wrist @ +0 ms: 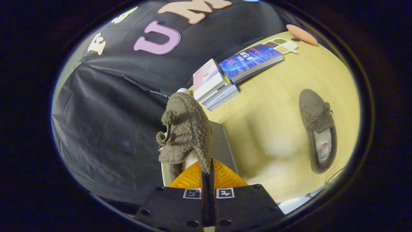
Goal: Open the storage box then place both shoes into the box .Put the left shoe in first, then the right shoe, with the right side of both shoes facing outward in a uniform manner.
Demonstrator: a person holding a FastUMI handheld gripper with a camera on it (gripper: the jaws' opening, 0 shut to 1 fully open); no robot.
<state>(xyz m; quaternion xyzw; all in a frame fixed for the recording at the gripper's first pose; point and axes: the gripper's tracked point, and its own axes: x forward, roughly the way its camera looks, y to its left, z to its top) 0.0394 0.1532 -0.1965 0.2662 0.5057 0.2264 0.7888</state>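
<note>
My gripper (207, 174) is shut on the heel edge of a fuzzy brown slipper (185, 129) with a small bow and pompoms. The slipper hangs on its side just ahead of the fingers, above the wooden table (273, 129). A grey flat part of the storage box (220, 145) shows right behind the held slipper, with a pale rim below it. A second matching slipper (317, 129) lies sole down on the table, well off to the right of the fingers, its white insole showing.
Stacked books (214, 85) and a blue book (251, 61) lie beyond the held slipper. A small divided dish of grains (281, 45) and an orange oval pad (301, 34) sit farther back. Black cloth wall hangs on the left.
</note>
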